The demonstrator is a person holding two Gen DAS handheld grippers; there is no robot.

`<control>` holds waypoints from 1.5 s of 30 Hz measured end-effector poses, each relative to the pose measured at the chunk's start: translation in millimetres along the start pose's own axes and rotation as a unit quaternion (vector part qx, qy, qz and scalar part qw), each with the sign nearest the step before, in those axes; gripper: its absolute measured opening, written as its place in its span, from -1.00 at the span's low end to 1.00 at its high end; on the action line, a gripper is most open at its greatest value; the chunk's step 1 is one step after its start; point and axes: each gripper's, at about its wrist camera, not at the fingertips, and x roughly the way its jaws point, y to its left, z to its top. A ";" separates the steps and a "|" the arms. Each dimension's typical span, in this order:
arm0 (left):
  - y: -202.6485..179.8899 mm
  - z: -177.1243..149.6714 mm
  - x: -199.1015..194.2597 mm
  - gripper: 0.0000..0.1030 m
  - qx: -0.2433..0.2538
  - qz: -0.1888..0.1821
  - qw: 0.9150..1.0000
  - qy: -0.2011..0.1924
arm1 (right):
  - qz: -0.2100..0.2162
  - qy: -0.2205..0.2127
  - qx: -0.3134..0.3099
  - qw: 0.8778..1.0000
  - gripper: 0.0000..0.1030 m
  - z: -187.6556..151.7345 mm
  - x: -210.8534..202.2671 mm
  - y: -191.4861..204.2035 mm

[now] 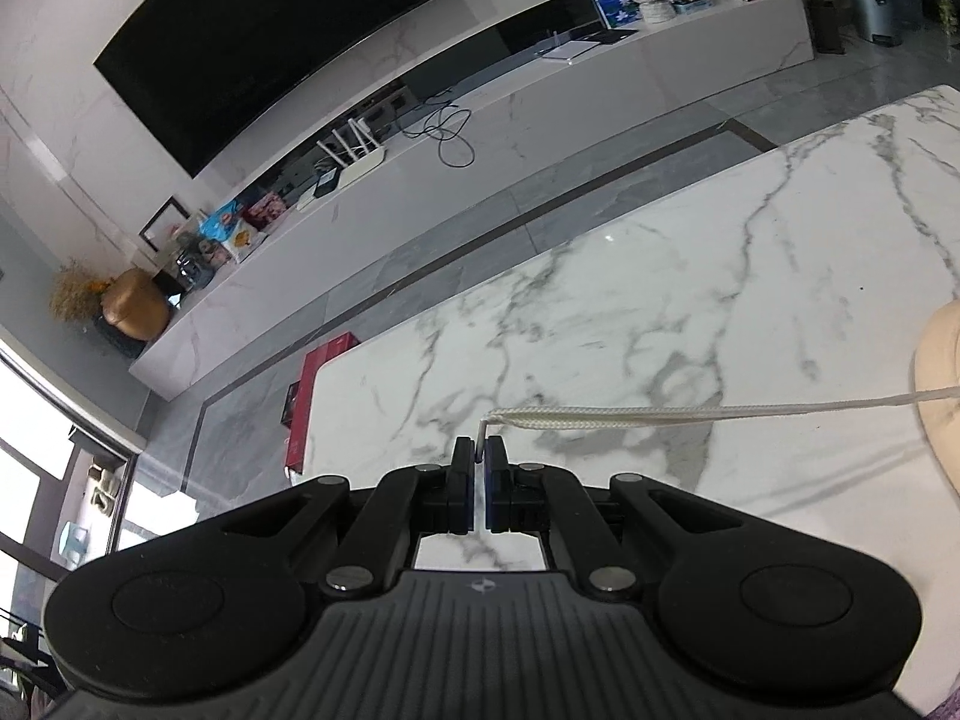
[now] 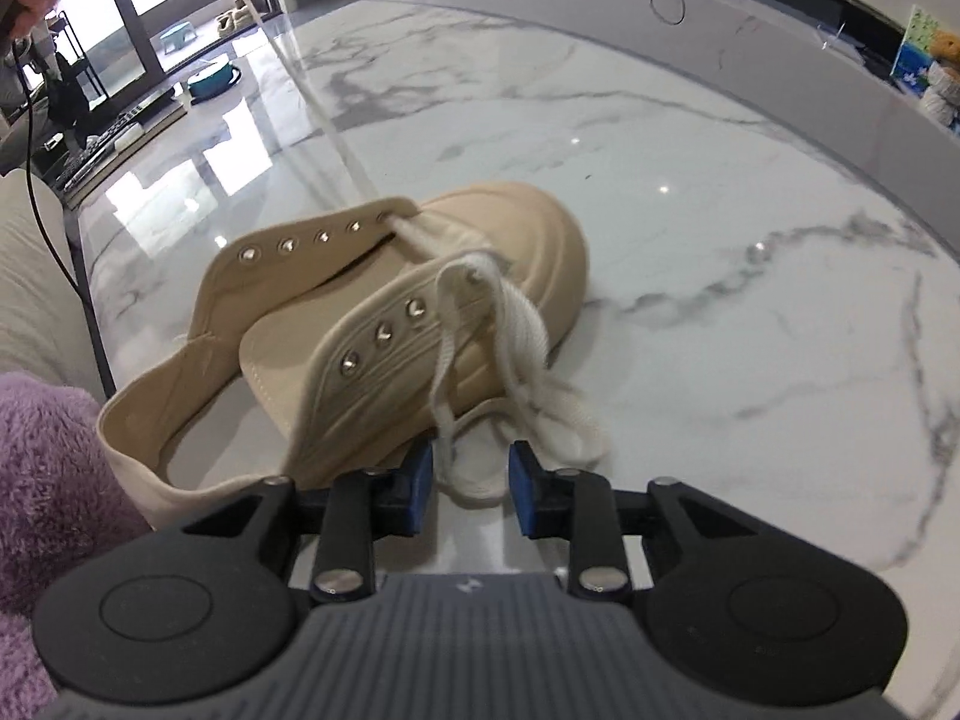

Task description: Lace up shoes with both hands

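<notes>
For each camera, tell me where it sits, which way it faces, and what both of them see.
Left wrist: sits on the left gripper, angled down across the marble table toward the TV wall; its shut tips pinch the white lace, stretched taut rightward.
Right wrist: sits on the right gripper, looking down at the beige shoe; its open tips straddle a loose lace loop; a purple sleeve shows left.
Shared: table, shoe, lace.

You see a glossy, veined marble table (image 2: 690, 192) bearing a matt beige canvas shoe (image 2: 516, 234) with shiny metal eyelets (image 2: 384, 333) and a white woven lace (image 1: 660, 415); fluffy purple cloth (image 2: 42, 480) beside.
</notes>
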 end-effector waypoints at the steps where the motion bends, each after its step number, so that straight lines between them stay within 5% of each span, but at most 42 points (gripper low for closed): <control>1: 1.6 -1.8 -0.2 -0.98 -0.001 0.000 1.000 0.001 | 0.000 0.001 0.000 1.000 -0.40 0.0 3.0 0.8; 3: 3.4 -4.4 -0.6 -0.98 -0.002 -0.001 1.000 0.003 | -0.001 0.003 0.000 1.000 -0.55 0.0 8.2 2.0; 4: 4.3 -5.7 -0.9 -0.98 -0.002 0.000 1.000 0.003 | -0.003 0.004 0.000 1.000 -0.84 0.1 8.6 1.8; 5: 5.7 -6.6 -1.0 -0.98 -0.003 0.000 1.000 0.003 | -0.008 0.006 -0.001 1.000 -0.91 0.4 7.9 1.3; 18: 7.2 -12.3 -4.3 -0.98 -0.019 -0.007 1.000 -0.006 | -0.189 0.025 0.035 0.981 -0.95 -9.0 -89.3 -75.4; 22: -4.9 -10.4 -7.1 -0.98 -0.021 -0.026 0.999 -0.013 | -0.216 0.027 0.053 0.974 -0.95 -14.7 -107.5 -94.4; 31: -45.3 -2.6 -30.3 -0.98 -0.019 -0.080 0.996 -0.040 | -0.166 0.050 0.084 0.981 -0.94 -26.5 -74.0 -86.3; 38: -68.2 4.9 -40.9 -0.98 -0.007 -0.094 0.994 -0.051 | -0.109 -0.014 0.136 0.985 -0.94 0.3 -71.9 -83.3; 41: -71.9 8.0 -39.8 -0.98 -0.011 -0.101 0.994 -0.051 | -0.111 -0.031 0.177 0.977 -0.93 8.1 -74.1 -98.7; 45: -80.0 9.1 -37.5 -0.98 -0.010 -0.107 0.993 -0.049 | -0.141 0.005 0.201 0.970 -0.92 0.0 -56.9 -118.6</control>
